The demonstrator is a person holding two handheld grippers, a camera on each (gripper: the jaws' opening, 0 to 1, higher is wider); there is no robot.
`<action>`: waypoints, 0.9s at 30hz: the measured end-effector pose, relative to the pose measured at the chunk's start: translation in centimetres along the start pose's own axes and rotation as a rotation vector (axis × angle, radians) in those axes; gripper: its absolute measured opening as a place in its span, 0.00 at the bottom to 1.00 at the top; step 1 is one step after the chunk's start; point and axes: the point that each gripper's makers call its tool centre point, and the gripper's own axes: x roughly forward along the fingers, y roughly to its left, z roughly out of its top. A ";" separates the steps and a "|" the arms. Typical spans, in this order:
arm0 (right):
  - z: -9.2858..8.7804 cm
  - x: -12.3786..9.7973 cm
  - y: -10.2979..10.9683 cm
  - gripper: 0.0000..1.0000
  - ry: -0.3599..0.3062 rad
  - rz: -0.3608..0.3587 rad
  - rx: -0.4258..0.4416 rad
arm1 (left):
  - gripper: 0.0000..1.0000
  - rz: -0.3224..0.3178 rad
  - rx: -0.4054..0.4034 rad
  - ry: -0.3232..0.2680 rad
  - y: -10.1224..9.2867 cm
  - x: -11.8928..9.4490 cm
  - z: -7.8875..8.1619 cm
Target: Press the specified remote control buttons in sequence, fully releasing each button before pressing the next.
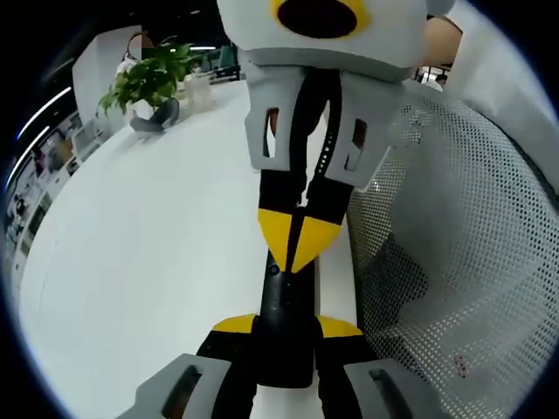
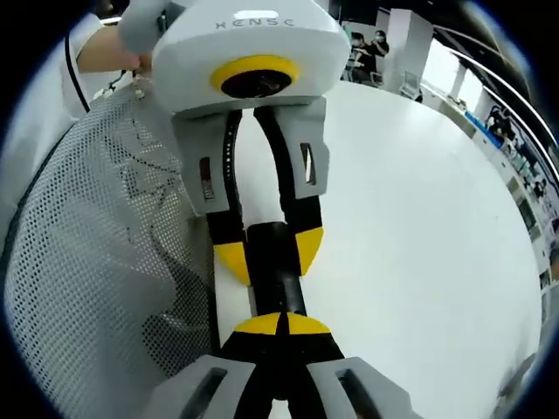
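White tabletop (image 1: 148,262) at centre frame: left gripper (image 1: 286,336) clamps the black remote control (image 1: 286,327); right gripper (image 2: 281,325), jaws closed, presses a button mid-sequence.

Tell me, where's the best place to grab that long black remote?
Grab the remote across its narrow width, on the two long flat sides, coming in along its length. It is a slim bar, so a claw spans it easily. The left claw already holds one end that way, leaving the button face open for the shut right claw.
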 end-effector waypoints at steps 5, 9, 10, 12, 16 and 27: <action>0.0 0.1 -0.1 0.00 0.017 -0.012 -0.007 | 0.24 -0.005 0.004 -0.012 0.0 0.0 0.0; 0.1 0.1 -0.3 0.00 0.015 -0.010 0.011 | 0.24 -0.006 0.007 -0.010 0.0 0.0 0.0; 0.1 0.1 -0.3 0.00 0.014 -0.006 0.015 | 0.24 -0.007 0.008 -0.010 0.0 0.0 0.0; 0.1 0.0 -0.3 0.00 0.008 0.000 0.029 | 0.24 -0.006 0.007 -0.011 0.0 0.0 0.0; 0.2 -0.1 -0.4 0.00 -0.014 0.034 0.081 | 0.24 -0.005 0.004 -0.017 0.0 0.0 0.0; -0.1 -0.2 -1.3 0.00 0.006 0.065 0.133 | 0.24 -0.001 0.001 -0.020 0.0 0.0 0.1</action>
